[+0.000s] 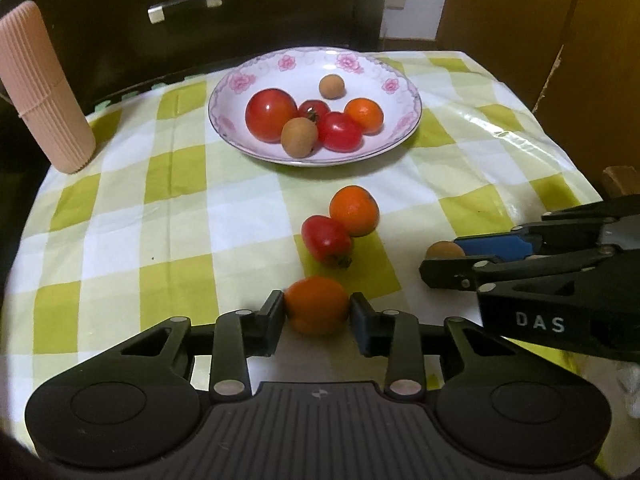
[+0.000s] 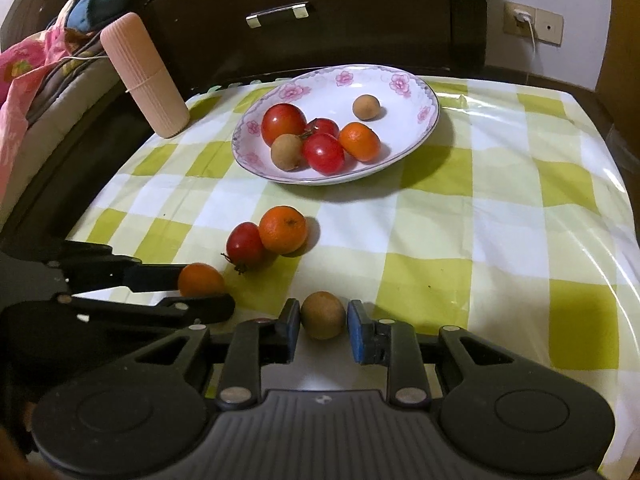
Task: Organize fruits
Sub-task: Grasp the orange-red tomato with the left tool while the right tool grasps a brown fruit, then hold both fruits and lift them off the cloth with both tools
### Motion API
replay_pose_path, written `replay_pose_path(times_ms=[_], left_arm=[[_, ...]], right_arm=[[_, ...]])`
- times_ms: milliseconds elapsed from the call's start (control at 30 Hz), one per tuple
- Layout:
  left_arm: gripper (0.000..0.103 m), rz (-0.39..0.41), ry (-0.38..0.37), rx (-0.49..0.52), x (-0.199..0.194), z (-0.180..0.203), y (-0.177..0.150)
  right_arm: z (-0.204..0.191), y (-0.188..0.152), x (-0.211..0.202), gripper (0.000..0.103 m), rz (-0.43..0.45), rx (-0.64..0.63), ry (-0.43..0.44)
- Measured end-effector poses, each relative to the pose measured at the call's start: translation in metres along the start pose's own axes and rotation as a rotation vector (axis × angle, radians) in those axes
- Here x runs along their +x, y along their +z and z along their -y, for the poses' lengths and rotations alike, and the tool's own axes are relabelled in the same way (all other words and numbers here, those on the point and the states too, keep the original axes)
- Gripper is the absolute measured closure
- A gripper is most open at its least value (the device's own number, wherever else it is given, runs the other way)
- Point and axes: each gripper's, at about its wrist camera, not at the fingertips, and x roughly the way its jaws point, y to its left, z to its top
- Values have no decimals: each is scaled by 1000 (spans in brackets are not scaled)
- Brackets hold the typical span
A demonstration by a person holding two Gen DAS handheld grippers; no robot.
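Right tool (image 2: 323, 322), its view alone: bedding (image 2: 24, 76)

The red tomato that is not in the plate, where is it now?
In the left wrist view the red tomato lies on the checked tablecloth, in front of the plate, touching an orange behind it; another orange sits between the left gripper's fingers.

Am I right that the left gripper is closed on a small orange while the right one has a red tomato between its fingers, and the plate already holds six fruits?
Not quite. The right gripper has a brown longan between its fingers, not a red tomato, as the right wrist view shows. The left gripper is closed on the small orange, and the plate holds six fruits.
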Motion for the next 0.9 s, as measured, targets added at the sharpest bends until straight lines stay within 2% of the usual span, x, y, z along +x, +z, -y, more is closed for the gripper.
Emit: replay_pose_path(times_ms=[333,467,600,900], left_arm=[[56,0,8,-6,1,-6,-2],[44,0,24,-23,7,-9,-2],[43,2,20,-40,9,-12,-2],[42,-2,34,-28,10,-10,-2]], right_arm=[[-8,-1,3,63,23,-32,-22],[-8,-2,2,60,32,-41,-40],[1,-1,1,54,32,30,6],[-4,0,0,55,4,6,-20]])
